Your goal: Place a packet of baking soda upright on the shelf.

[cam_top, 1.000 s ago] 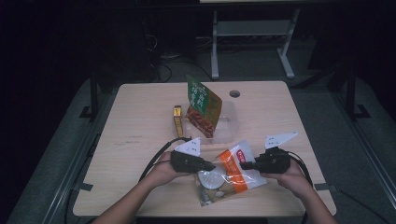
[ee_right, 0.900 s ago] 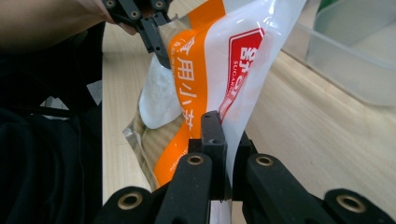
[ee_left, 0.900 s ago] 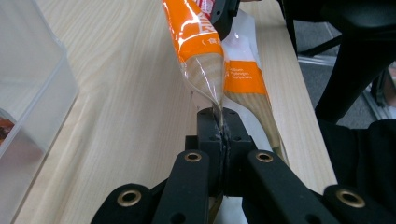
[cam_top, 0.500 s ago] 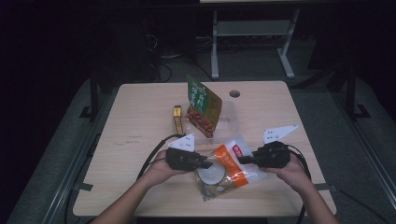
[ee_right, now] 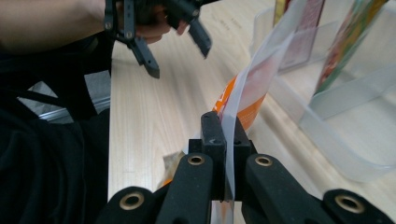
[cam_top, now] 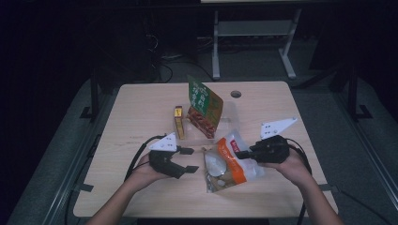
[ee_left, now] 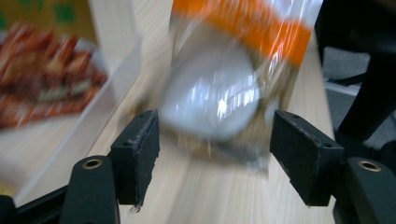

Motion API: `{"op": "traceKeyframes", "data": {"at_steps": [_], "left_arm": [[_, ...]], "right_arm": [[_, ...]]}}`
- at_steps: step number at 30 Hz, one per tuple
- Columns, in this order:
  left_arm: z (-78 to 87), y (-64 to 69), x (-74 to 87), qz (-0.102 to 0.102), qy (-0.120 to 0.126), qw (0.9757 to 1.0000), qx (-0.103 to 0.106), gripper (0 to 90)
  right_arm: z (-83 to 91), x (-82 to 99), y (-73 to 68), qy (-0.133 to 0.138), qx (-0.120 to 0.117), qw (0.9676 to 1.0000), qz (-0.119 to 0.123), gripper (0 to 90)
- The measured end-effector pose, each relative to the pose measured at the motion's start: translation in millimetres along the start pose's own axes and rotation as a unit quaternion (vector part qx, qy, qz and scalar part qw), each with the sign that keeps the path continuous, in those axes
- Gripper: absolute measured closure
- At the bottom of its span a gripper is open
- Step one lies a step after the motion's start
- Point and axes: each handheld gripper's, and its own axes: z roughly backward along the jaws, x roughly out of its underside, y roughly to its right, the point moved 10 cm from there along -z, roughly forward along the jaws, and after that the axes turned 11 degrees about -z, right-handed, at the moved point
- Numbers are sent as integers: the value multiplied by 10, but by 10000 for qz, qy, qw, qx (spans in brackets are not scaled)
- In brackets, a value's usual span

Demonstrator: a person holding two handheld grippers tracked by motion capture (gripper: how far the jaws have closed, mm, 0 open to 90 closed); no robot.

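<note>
An orange-and-clear snack bag [cam_top: 224, 165] with a pale round thing inside lies on the table's near half. My right gripper [cam_top: 240, 154] is shut on the bag's upper right edge and holds that edge up. In the right gripper view the jaws [ee_right: 224, 154] pinch the thin plastic edge of the bag [ee_right: 254, 84]. My left gripper [cam_top: 188, 160] sits just left of the bag; its jaws have just been opening and stand apart. In the left gripper view the bag [ee_left: 219, 88] is blurred, ahead of the open left gripper [ee_left: 215, 149], untouched by its pads.
A clear container [cam_top: 224, 125] behind the bag holds an upright green and red snack pouch [cam_top: 204, 108]. A small yellow box [cam_top: 178, 122] stands to its left. The wooden table [cam_top: 136, 108] has a round cable hole [cam_top: 235, 93] at the back.
My left gripper has let go of the bag, opened and drawn back to the left. My right gripper has risen a little with the bag's edge.
</note>
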Motion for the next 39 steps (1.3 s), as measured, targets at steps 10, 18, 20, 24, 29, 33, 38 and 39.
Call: {"op": "traceKeyframes", "data": {"at_steps": [10, 18, 20, 24, 29, 33, 38, 39], "left_arm": [[257, 13, 418, 345, -267, 9988, -221, 296], [277, -39, 451, 382, -320, 9984, -281, 290], [284, -51, 459, 403, -325, 9982, -304, 290], [313, -86, 468, 430, -331, 9978, -371, 290], [334, -123, 483, 438, -320, 9976, -419, 290], [347, -137, 486, 450, -324, 9975, -438, 290], [341, -139, 499, 457, -337, 9975, -428, 281], [337, -136, 505, 460, -355, 9974, -417, 276]], "right_arm": [[238, -144, 16, 284, 206, 9994, 38, 900], [428, -208, 56, 424, 443, 9981, 91, 900], [473, -236, 64, 482, 501, 9975, 83, 900], [549, -267, 76, 560, 586, 9967, 87, 900], [641, -271, 79, 649, 649, 9958, 54, 900], [666, -275, 111, 634, 734, 9953, 75, 900], [672, -349, 157, 615, 869, 9942, 130, 900], [674, -370, 168, 621, 899, 9939, 138, 900]]}}
